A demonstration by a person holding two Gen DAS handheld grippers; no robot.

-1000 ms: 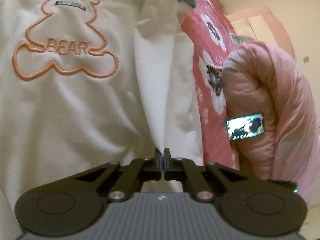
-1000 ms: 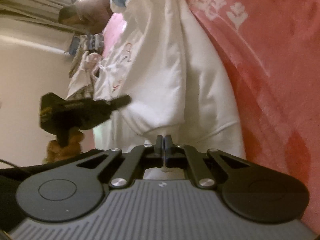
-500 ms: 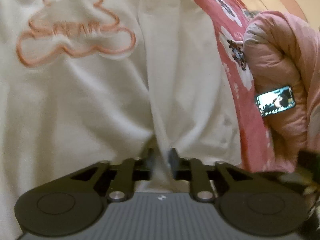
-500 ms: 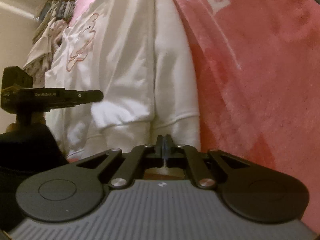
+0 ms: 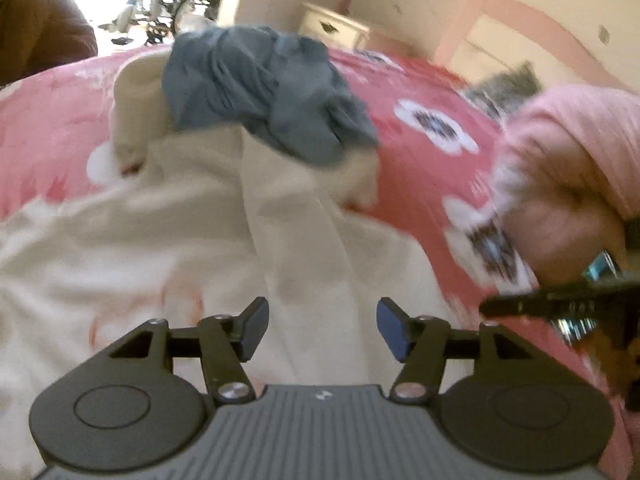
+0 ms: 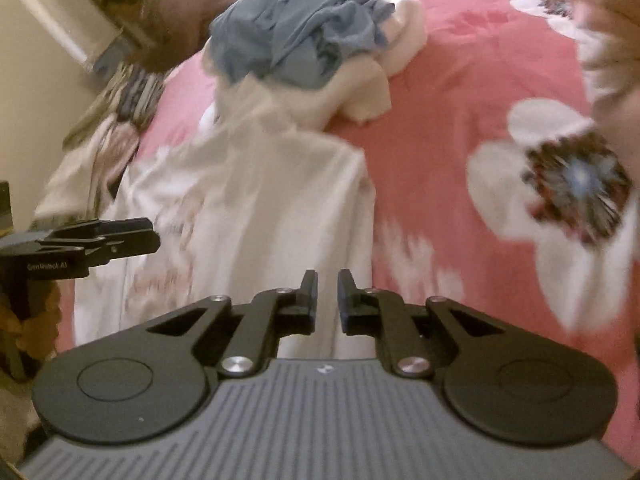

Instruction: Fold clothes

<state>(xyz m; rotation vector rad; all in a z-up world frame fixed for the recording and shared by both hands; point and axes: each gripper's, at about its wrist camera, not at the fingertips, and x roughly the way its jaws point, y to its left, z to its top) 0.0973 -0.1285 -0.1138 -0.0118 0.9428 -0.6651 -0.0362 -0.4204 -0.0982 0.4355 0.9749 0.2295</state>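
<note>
The white sweatshirt [image 5: 168, 240] lies spread on the pink flowered bedspread [image 5: 420, 80], its orange print showing only as a faint blur in both views. In the left wrist view the left gripper [image 5: 322, 326] hangs above the garment with its jaws spread wide; they have just been opening, and nothing is pinched between them. A long fold of the white cloth runs away from the gap between the fingers toward the far end of the bed, but the pads stand clear of it on either side. At the right edge of that view the tip of the right gripper [image 5: 560, 306] pokes in, in front of a bunched pink quilt [image 5: 580, 160].

In the right wrist view the right gripper [image 6: 328, 300] has its jaws parted by a narrow gap; they too have just been opening, and no cloth sits between the pads. The sweatshirt [image 6: 248, 208] lies beyond and slightly to the left of these fingers, its right edge just ahead of the gap. The left gripper [image 6: 100, 240] reaches in from the left over the garment's other side.

At the far end of the sweatshirt a crumpled blue garment [image 5: 260, 88] sits on top of other bunched white clothing [image 6: 372, 92].
</note>
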